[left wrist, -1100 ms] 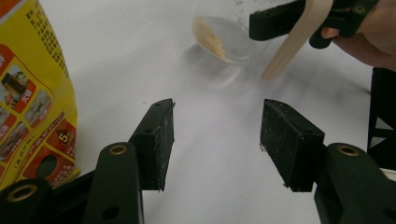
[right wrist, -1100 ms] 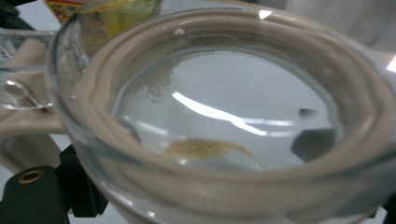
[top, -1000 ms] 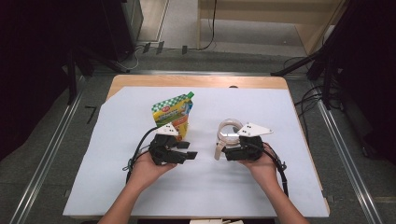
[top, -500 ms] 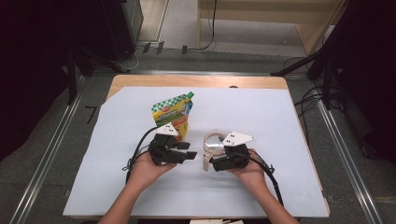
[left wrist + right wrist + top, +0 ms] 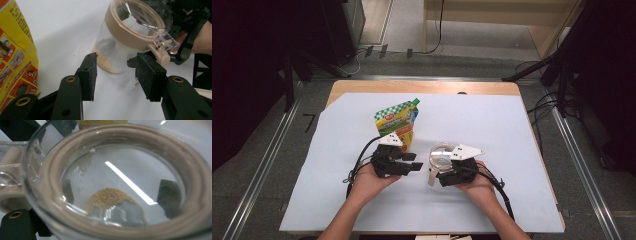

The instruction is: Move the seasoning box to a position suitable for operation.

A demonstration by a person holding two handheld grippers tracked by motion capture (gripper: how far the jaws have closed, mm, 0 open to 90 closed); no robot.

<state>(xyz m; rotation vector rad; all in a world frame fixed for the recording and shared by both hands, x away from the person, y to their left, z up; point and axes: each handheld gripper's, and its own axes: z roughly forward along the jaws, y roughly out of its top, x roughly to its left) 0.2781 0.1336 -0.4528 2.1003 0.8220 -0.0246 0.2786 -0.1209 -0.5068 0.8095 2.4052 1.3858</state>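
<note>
One pale blue sheet (image 5: 512,135) over wooden table (image 5: 422,87), grey floor (image 5: 267,150) around.

Wooden table (image 5: 362,86) under pale sheet (image 5: 522,130). On the sheet: yellow pouch (image 5: 398,124), clear jar (image 5: 440,156) tilted, grains inside.

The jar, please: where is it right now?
In the high view the jar sits tilted near the table's front centre, held in the right gripper, just right of the left gripper and the pouch.
</note>
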